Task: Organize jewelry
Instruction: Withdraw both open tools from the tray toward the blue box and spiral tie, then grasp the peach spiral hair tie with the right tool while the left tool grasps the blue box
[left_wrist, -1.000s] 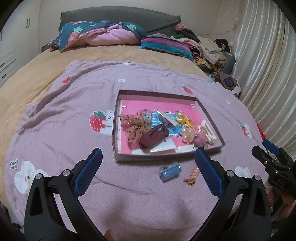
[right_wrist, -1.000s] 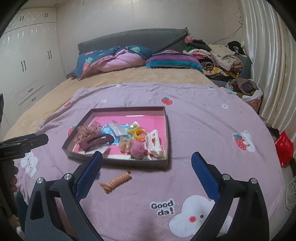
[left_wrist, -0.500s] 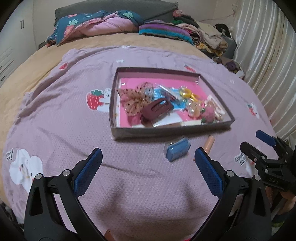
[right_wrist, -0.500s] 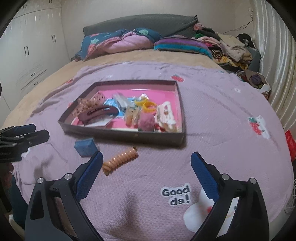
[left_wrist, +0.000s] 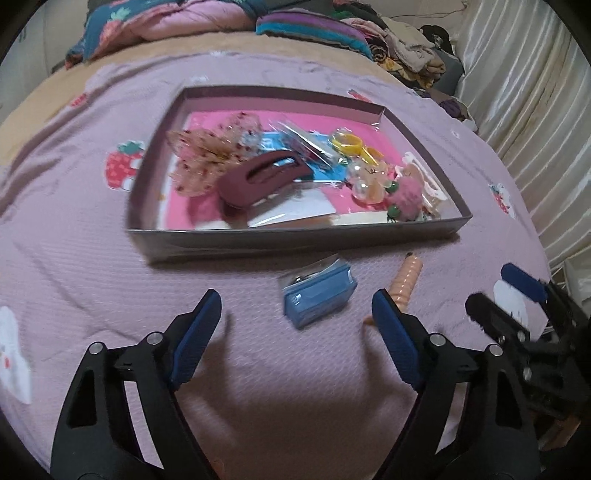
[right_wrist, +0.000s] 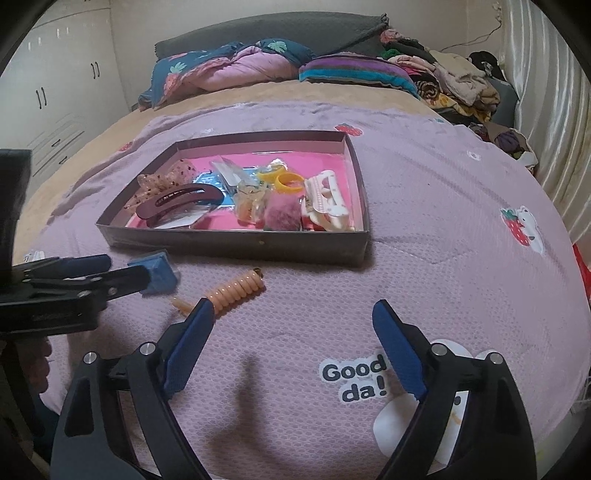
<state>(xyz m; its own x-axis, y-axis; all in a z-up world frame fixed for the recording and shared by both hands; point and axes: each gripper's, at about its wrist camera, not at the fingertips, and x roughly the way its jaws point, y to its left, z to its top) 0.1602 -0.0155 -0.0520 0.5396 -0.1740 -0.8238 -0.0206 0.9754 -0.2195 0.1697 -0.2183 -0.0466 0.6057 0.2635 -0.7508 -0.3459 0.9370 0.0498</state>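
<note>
A shallow dark tray (left_wrist: 295, 240) (right_wrist: 236, 243) with a pink floor lies on the purple blanket, holding several hair accessories: a maroon claw clip (left_wrist: 264, 179) (right_wrist: 177, 201), a dotted bow, yellow rings, a white clip. In front of it lie a small blue box (left_wrist: 318, 291) (right_wrist: 157, 271) and a peach spiral hair tie (left_wrist: 406, 282) (right_wrist: 236, 288). My left gripper (left_wrist: 295, 308) hangs just short of the blue box, its jaws closing with nothing between them. My right gripper (right_wrist: 293, 312) hovers low beside the spiral tie, its jaws closing, empty.
Pillows and a folded quilt (right_wrist: 229, 70) lie at the bed's head. A heap of clothes (right_wrist: 454, 85) sits at the back right by the curtain (right_wrist: 554, 92). White wardrobes (right_wrist: 51, 96) stand on the left. Printed patches dot the blanket (right_wrist: 443, 221).
Both grippers have sunk toward the blanket and come nearer the loose items. The left jaws have narrowed noticeably; the right jaws slightly. Nothing has been picked up.
</note>
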